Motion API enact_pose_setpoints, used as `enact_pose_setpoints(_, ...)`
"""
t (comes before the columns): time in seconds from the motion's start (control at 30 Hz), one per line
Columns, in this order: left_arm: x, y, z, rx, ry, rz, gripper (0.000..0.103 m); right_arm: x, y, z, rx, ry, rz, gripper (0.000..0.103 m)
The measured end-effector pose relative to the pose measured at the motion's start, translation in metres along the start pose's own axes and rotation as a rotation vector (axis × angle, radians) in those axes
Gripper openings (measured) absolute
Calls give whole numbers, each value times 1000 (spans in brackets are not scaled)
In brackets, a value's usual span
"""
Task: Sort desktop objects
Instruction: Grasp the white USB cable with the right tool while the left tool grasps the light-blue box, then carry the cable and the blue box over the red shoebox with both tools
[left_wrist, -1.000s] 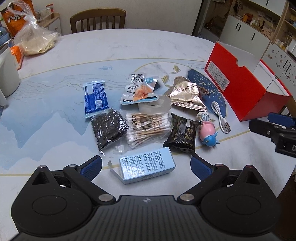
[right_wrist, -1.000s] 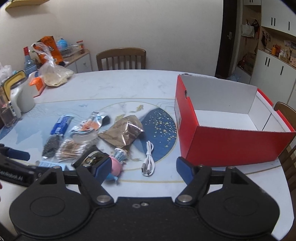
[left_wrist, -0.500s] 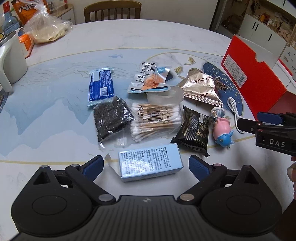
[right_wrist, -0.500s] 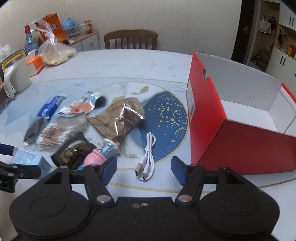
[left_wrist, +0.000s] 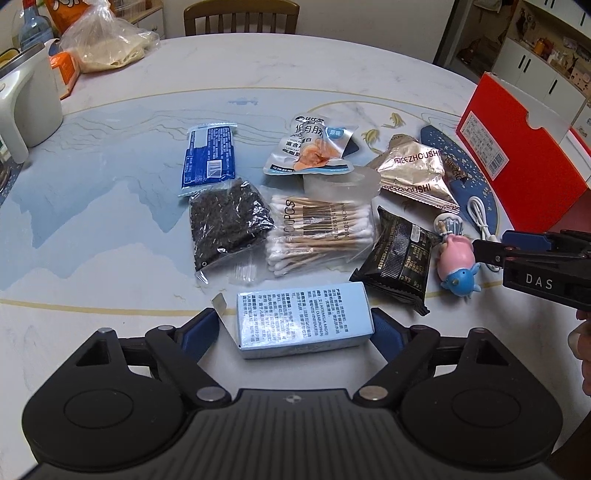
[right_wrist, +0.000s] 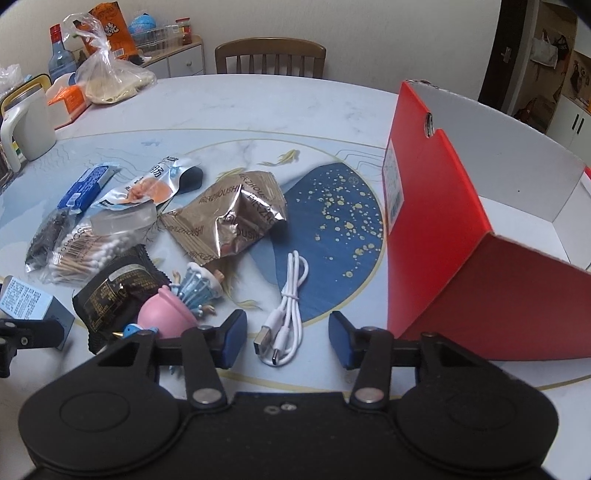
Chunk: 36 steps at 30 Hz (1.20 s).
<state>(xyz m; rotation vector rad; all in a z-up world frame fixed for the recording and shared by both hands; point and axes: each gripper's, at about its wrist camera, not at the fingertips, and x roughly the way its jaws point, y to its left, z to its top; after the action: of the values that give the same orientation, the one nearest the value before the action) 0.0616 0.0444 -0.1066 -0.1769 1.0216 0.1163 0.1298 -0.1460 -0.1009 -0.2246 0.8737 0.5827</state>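
A round marble-patterned table fills both views, with a wooden chair at its far side and white cabinets beyond. The landmark is the open red shoebox at the table's right side; what shows of its white inside is bare, so the sorting looks barely begun and every item still lies on the table to the box's left. Nearest the box is a coiled white USB cable, then a gold foil snack bag and a pink and blue toy figure. Farther from the box come a black packet, a roll of clear tape, a bag of cotton swabs, a white and orange snack pouch, a bag of dark tea-like bits and a blue wrapped packet. Farthest toward the near edge lies a light blue carton. The left gripper is spread wide with its blue pads flanking that carton, close but seemingly not yet pressing it. The right gripper is likewise spread and empty, its pads either side of the cable's plug ends, just left of the box.
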Motion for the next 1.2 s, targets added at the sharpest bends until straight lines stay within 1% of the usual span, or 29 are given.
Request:
enact_pose_setpoints(0.1, -1, 1, 0, -3, -4, -4, 86, 1, 0, 0, 0, 2, 4, 43)
enact_pose_setpoints(0.23, -2, 0, 0, -2, -11, -15, 79, 1, 0, 0, 6, 5, 7, 40)
enact_pose_setpoints(0.3, -3, 1, 0, -4, -12, -22, 77, 0, 0, 0, 5, 9, 6, 35)
enact_pose_setpoints(0.37, -3, 1, 0, -7, -10, -26, 77, 0, 1, 1, -1, 12, 2, 27)
enact_pose_setpoints(0.47, -3, 3, 2, -7, -5, -34, 76, -1, 2, 1, -6, 17, -13, 22)
enact_pose_setpoints(0.67, -4, 4, 2, 0, 0, -49, 75, -6, 0, 1, 1, 22, -20, 21)
enact_pose_setpoints(0.83, -5, 4, 2, 14, 4, -57, 75, -15, 1, 1, 10, 4, -20, 20)
enact_pose_setpoints(1.2, -25, 4, 14, 39, -25, -83, 75, -54, 2, 13, 66, -41, 20, 20)
